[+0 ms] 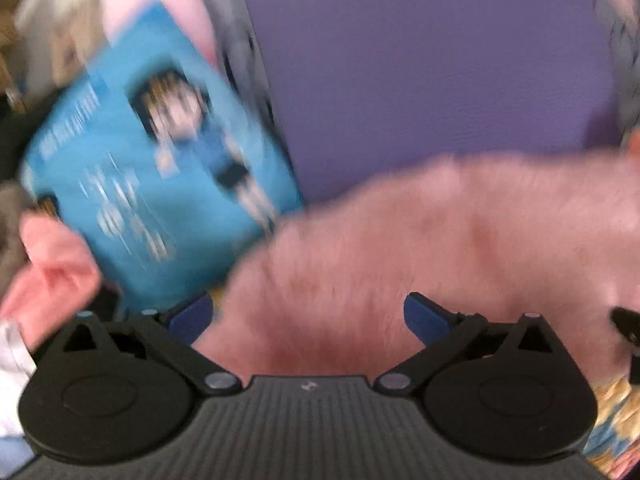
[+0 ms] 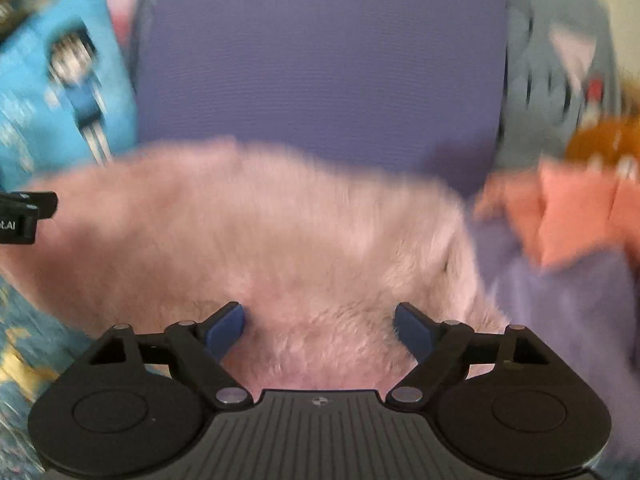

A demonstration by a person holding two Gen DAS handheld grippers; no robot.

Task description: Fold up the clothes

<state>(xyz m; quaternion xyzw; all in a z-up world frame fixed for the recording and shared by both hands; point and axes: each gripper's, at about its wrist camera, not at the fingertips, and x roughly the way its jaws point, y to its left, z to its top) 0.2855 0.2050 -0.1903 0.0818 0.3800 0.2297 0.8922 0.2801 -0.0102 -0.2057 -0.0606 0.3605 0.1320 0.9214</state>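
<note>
A fluffy pink garment (image 1: 420,240) lies on a purple mat (image 1: 420,60), and both views are blurred. My left gripper (image 1: 308,318) stands open over the garment's near left edge, its blue pads (image 1: 192,318) wide apart with only pink fluff showing between them, not pinched. In the right wrist view the same pink garment (image 2: 260,240) fills the middle. My right gripper (image 2: 320,330) is open too, its blue pads (image 2: 226,332) apart above the fluff. The tip of the left gripper shows at that view's left edge.
A folded blue shirt (image 1: 160,160) with a printed figure lies left of the mat, also seen as the blue shirt (image 2: 60,72). A salmon-pink cloth (image 2: 560,216) lies on a lilac garment (image 2: 560,320) at the right. A grey garment (image 2: 560,60) lies behind. A patterned blue and yellow bedcover (image 2: 24,340) is underneath.
</note>
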